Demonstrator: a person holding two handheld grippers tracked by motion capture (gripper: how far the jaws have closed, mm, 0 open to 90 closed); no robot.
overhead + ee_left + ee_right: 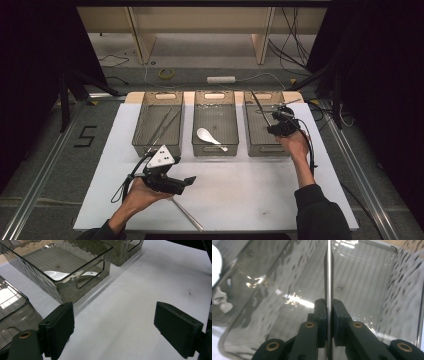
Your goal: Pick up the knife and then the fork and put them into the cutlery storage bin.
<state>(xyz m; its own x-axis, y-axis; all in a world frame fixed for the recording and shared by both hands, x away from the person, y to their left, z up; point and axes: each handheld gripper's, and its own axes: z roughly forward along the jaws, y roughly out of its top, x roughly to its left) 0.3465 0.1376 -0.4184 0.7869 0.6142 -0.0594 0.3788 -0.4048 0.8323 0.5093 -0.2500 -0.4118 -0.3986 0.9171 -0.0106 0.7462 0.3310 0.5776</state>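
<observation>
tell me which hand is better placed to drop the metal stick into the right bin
Right. Its tongs are shut on the metal stick above the right bin; the left tongs hang open over the table.

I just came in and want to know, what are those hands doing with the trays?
A person holds tongs in each hand. The right tongs are shut on a thin metal stick, held over the right tray. The left tongs hang open above the white table. A white spoon lies in the middle tray, and another metal stick lies on the table.
</observation>
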